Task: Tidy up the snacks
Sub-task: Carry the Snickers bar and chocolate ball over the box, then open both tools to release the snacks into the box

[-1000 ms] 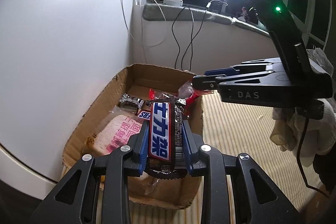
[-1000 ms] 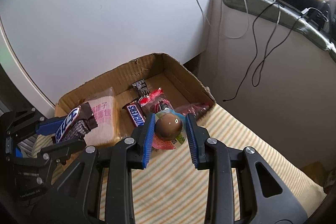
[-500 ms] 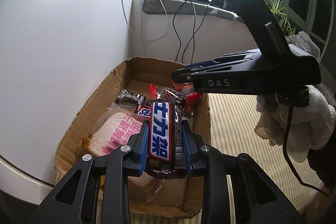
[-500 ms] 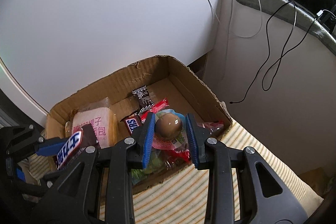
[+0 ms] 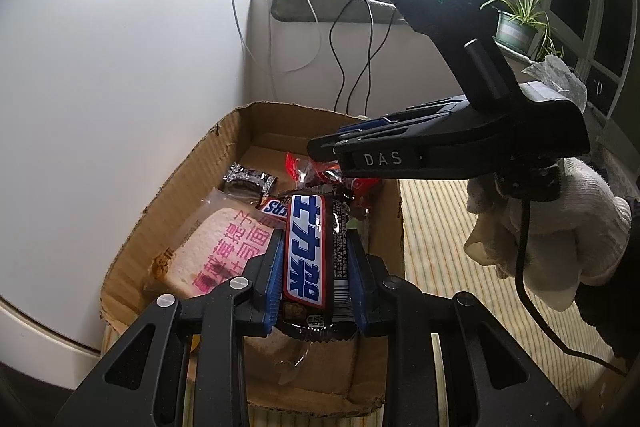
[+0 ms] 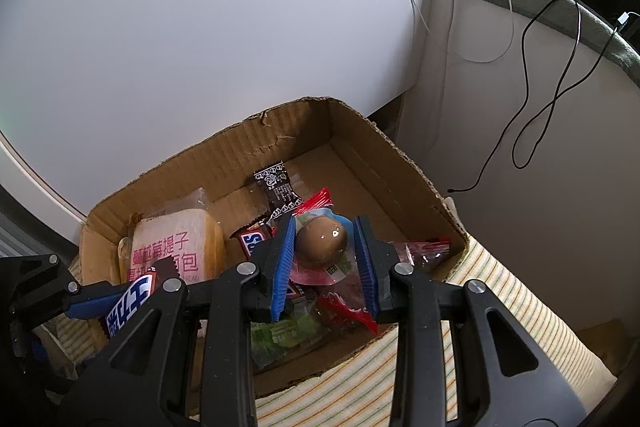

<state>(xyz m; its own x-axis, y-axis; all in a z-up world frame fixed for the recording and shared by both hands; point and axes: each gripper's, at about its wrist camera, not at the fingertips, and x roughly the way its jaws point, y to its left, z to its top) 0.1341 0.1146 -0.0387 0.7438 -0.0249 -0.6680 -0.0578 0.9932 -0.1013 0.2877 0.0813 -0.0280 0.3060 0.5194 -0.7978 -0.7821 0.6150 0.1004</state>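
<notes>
1. The box (image 6: 224, 163) stood open on a striped worktop (image 6: 516, 311) against a white wall, and already held several snacks, so the sorting looked well along.
2. The bread (image 6: 176, 251) lay flat at the box's 9 o'clock side in the right wrist view, the biggest item inside.
3. The left gripper (image 5: 316, 267) had its fingers clamped on the long sides of a bar (image 5: 306, 251), held above the near part of the box with its far end pointing to 12 o'clock; not yet let go.
4. The right gripper (image 6: 325, 255) had its fingers clamped on an egg (image 6: 322, 241) in its clear pack, hanging over the box's near edge at 6 o'clock; also not yet let go.
5. Smaller things lay beneath: a second bar (image 6: 252, 239) just beside the bread, a dark sachet (image 6: 278, 189) toward 12 o'clock, red packets (image 6: 420, 251) toward 3 o'clock, and a green packet (image 6: 288, 335) at 6 o'clock.
6. What was left, as I judged it: opening both pairs of fingers to drop the two held snacks. Whether more snacks waited outside the box could not be told.
</notes>
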